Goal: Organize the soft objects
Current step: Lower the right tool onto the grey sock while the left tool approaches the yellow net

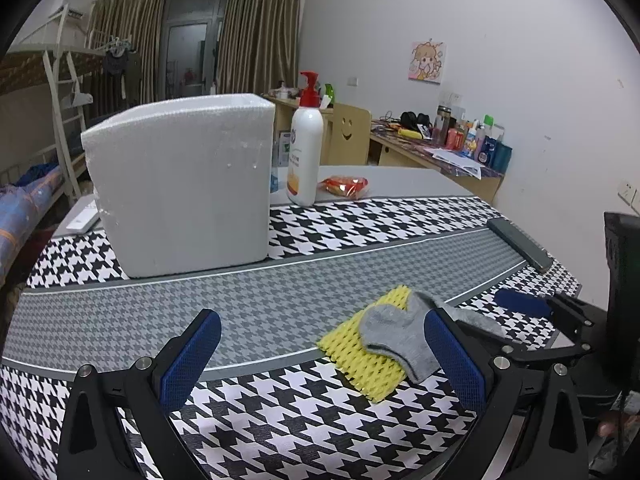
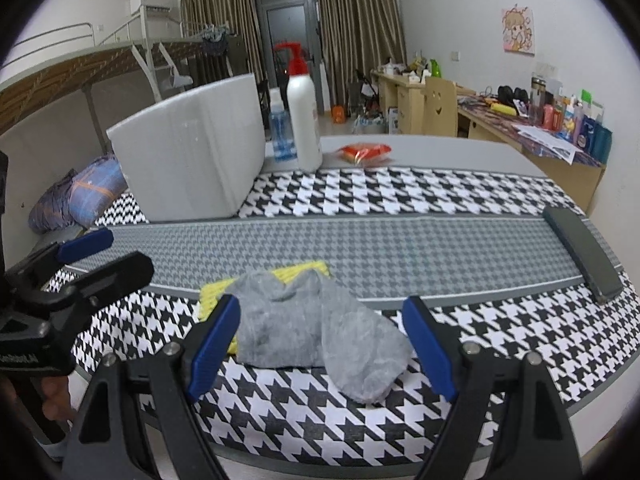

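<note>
The grey sock [image 2: 316, 336] lies partly on a yellow foam net [image 1: 370, 354] on the patterned surface [image 2: 460, 200], seemingly untouched between the wide right gripper [image 2: 322, 346] fingers, while the left gripper [image 1: 322, 360] is wide too.

You get even, soft indoor light from overhead, with the window [image 1: 192, 36] at twelve o'clock dark. Shadows under the foam box [image 1: 180, 184] are faint. Fisheye bending curves the table's [image 2: 400, 200] edges, and black vignette fills all corners (heaviest at nine o'clock). The right view is slightly soft; the sock [image 2: 312, 332] looks smeared.
</note>
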A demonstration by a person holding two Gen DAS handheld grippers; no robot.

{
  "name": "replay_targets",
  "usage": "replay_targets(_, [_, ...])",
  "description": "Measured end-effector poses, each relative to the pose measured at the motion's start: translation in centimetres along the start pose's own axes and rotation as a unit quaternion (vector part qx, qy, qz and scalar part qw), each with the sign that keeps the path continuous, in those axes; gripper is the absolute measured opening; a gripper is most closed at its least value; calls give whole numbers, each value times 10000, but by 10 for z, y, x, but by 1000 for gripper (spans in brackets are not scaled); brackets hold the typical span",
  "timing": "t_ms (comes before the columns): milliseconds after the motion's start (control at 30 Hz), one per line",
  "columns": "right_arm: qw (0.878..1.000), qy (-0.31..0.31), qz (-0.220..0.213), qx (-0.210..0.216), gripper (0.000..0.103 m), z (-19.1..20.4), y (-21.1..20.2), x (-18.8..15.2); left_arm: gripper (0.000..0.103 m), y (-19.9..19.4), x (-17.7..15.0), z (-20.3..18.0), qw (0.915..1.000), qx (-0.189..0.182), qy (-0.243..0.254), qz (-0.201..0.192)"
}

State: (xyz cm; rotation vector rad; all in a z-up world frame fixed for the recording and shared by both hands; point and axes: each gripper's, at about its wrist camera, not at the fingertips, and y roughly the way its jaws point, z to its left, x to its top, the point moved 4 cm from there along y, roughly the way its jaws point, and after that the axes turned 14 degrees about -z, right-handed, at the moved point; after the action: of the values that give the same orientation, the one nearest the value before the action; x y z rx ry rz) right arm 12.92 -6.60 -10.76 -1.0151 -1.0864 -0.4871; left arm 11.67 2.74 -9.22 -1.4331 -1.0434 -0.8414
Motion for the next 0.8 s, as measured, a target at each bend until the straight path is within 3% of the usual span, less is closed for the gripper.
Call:
replay_targets(433, [9986, -136, 520, -21, 86, 7, 19, -19, 102, 10, -5, -1, 9999, 5, -32, 151])
replay_targets(800, [9957, -347, 791, -320, 86, 7, 31, -26, 102, 8, -6, 2, 9999, 27, -59, 139])
